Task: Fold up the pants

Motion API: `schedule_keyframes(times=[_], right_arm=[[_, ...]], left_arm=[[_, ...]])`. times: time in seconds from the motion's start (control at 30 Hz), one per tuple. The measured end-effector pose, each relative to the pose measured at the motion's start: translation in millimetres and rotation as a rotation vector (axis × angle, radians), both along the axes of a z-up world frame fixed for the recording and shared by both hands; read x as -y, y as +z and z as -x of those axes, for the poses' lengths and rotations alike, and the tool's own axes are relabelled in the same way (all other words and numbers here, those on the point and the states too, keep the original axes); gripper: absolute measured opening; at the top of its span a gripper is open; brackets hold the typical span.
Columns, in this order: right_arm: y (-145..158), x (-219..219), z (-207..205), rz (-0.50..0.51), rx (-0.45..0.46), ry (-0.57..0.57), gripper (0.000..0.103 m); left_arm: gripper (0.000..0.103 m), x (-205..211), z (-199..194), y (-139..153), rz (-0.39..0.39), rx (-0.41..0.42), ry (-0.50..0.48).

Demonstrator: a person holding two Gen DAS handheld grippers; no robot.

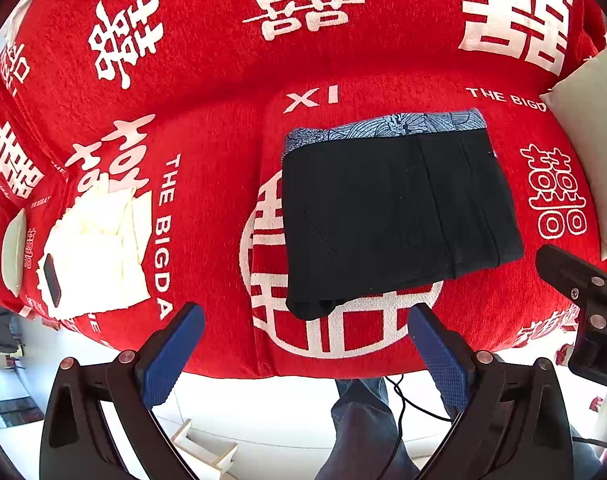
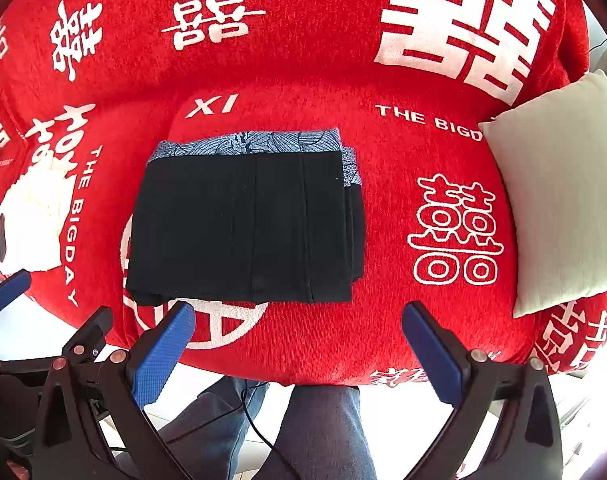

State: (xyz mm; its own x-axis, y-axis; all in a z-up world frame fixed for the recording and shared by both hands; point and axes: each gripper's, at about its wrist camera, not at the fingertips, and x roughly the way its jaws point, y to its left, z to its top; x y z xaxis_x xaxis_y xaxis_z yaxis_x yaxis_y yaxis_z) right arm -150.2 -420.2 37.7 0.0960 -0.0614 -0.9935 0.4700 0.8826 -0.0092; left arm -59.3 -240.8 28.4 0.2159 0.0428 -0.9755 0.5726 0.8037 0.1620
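Nearest, the left claw (image 1: 303, 344) and the right claw (image 2: 297, 340) both hang with their blue pads spread wide apart, gripping nothing, above the front edge of the red sofa (image 2: 383, 340). Just beyond them the black pants (image 2: 243, 228) lie folded into a flat rectangle on the seat, a blue patterned cloth (image 2: 255, 142) showing at their far edge. A pale cushion (image 2: 563, 200) leans further right.

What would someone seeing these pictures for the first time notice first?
First, the bright red sofa cover with big white characters, filling both views. At its centre lie the black pants, folded into a neat rectangle over blue patterned fabric. A pale cushion sits on the right, and both grippers hover open, empty, near the seat's front edge.
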Motion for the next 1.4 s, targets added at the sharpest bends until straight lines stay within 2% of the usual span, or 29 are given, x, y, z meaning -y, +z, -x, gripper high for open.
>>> schedule_keyframes(times=[1.4], right_arm=[[-4.8, 2.7, -5.6, -0.008, -0.011, -0.008, 0.103]], left_arm=[[0.102, 2.6, -5.2, -1.4, 0.017, -0.006, -0.002]])
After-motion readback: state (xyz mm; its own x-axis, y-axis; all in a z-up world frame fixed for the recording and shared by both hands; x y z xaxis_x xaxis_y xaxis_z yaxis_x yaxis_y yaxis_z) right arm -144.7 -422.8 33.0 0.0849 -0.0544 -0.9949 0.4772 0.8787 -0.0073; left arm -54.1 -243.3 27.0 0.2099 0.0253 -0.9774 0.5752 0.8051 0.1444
